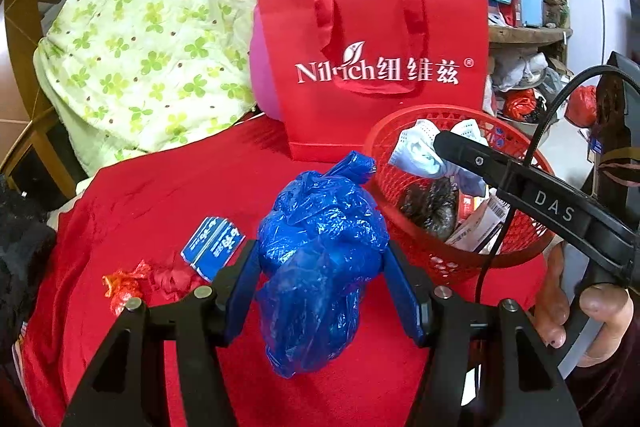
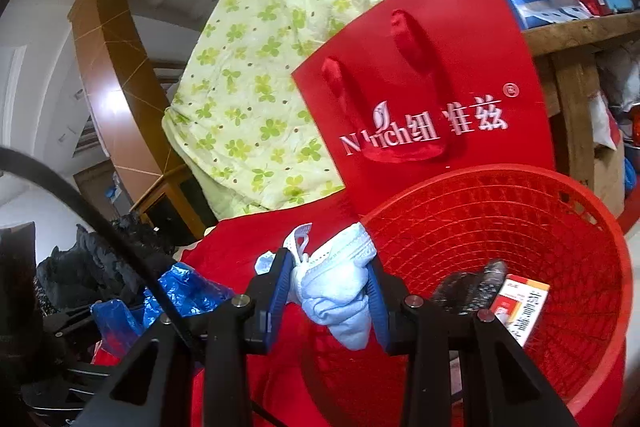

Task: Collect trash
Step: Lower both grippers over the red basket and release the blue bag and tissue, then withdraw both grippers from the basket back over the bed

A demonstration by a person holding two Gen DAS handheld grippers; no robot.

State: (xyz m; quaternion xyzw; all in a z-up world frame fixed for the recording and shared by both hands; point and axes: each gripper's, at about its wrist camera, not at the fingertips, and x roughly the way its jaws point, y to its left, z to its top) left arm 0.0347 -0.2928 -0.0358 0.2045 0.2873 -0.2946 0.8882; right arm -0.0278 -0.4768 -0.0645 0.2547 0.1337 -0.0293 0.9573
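Nearest in the left wrist view, the left tongs (image 1: 322, 275) pinch a crumpled blue plastic bag (image 1: 320, 247) between their blue pads, the bag bulging above and hanging below them over the bench (image 1: 160, 195), which is draped in red cloth. To the near left on that cloth lie a red-orange wrapper (image 1: 122, 287) and, just beside it, a small blue packet (image 1: 212, 245) with white print. To the right stands a red mesh basket (image 1: 448, 259), holding a dark crumpled piece (image 1: 430, 205) and a printed carton (image 2: 520, 307). The right tongs (image 2: 330, 281) are pressed onto a wad of white face masks (image 2: 340, 287), held at the basket's near left rim, partly over its opening; a hand (image 1: 600, 311) grips the tool at the right edge. Farther back, touching the basket's far side, a red paper gift bag (image 1: 380, 67) with white lettering stands upright. Behind it on the left lies a pale quilt (image 1: 160, 27) printed with green clovers, and far right a cluttered wooden shelf (image 1: 528, 35) carries blue boxes.
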